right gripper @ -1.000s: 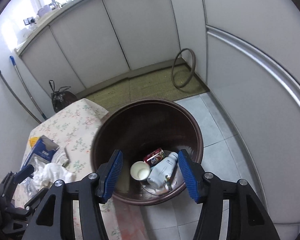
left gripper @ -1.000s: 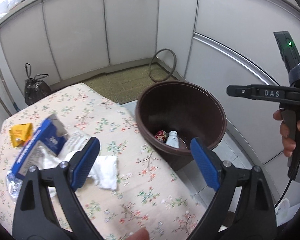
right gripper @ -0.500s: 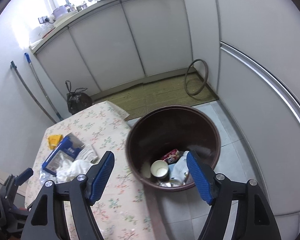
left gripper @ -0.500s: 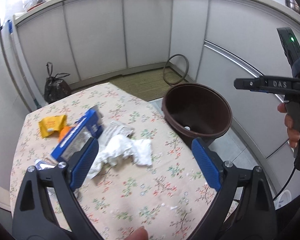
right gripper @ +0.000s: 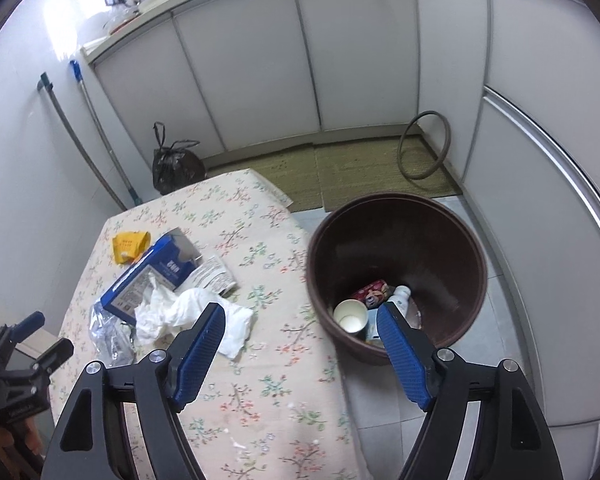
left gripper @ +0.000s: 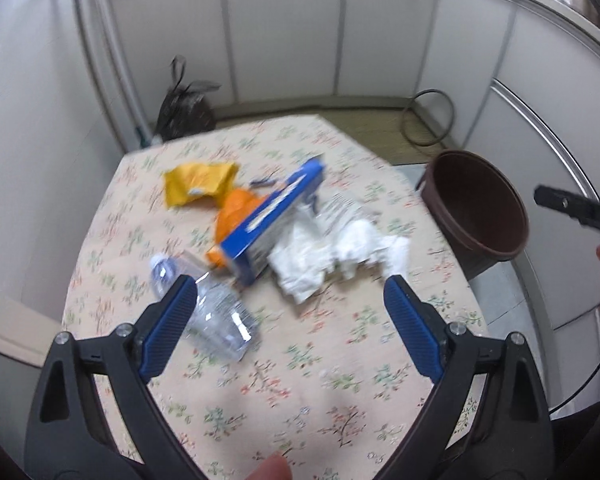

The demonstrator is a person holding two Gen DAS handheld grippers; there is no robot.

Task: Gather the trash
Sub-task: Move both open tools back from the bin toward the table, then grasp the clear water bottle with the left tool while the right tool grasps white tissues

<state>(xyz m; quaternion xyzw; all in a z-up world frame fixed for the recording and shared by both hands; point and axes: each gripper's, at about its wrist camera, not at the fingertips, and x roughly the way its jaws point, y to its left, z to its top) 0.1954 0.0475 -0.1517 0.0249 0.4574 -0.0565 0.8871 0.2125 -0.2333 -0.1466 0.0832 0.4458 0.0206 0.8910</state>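
Left tongs (left gripper: 290,320) agape above crumpled tissue (left gripper: 340,252), right tongs (right gripper: 300,348) agape beside bin (right gripper: 396,272).

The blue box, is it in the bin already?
No, the blue box lies on the table, beside the bin.

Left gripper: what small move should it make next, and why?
Probably lower the left gripper onto the crumpled white tissue. Its fingers are spread open and empty, the tissue lies just ahead of them on the table, and the brown bin is near.
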